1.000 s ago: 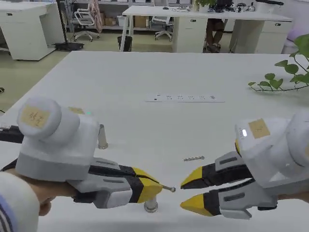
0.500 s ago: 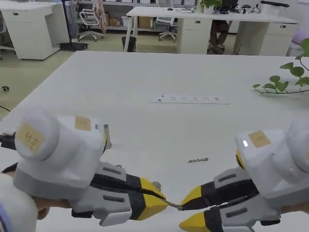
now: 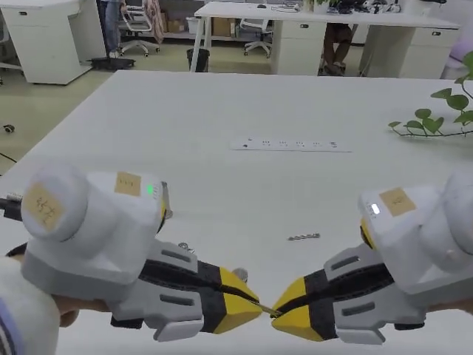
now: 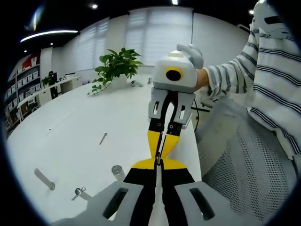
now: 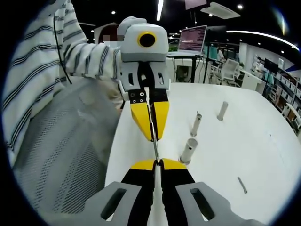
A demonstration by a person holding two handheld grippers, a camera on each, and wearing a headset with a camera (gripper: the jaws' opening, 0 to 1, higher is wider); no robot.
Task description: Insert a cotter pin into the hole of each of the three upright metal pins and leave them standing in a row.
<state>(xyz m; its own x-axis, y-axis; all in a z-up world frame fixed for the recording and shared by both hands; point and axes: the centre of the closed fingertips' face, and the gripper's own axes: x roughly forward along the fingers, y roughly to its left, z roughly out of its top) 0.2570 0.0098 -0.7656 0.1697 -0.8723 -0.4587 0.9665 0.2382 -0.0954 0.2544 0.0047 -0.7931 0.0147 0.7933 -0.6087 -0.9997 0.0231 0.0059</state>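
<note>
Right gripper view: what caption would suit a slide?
Right hand-held gripper and left hand-held gripper pinch one cotter pin beside three upright metal pins.

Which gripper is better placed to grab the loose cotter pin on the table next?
Probably the right gripper: the loose cotter pin lies on its side, just beyond it. The left gripper would have to cross over.

left tongs (image 3: 255,310) yellow-black | right tongs (image 3: 279,313) yellow-black | cotter pin (image 5: 153,136) grey | table (image 3: 222,111) white | sleeve (image 4: 273,70) white-grey stripes
</note>
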